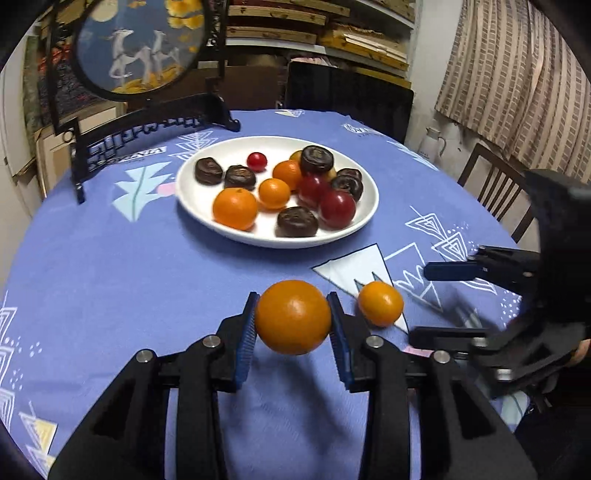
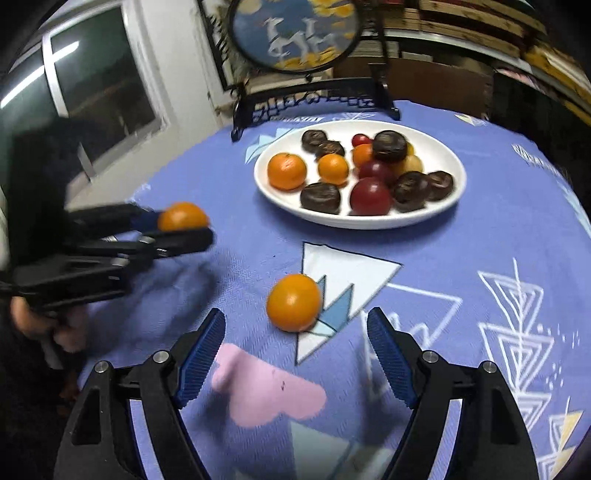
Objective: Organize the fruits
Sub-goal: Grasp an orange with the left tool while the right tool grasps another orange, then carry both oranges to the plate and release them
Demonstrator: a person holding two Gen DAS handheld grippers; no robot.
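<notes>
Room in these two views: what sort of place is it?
Probably a home dining room: a round table under a patterned blue cloth, wooden chairs, a curtain, a plate of fruit and an ornamental screen.

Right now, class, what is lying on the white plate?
On the white plate lie oranges, red fruits and dark brown fruits. They overlap, so an exact count and the yellowish piece behind stay uncertain.

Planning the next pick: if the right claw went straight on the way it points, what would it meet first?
Probably the loose orange on the tablecloth, lying just ahead of the open right claw, though depth is uncertain.
</notes>
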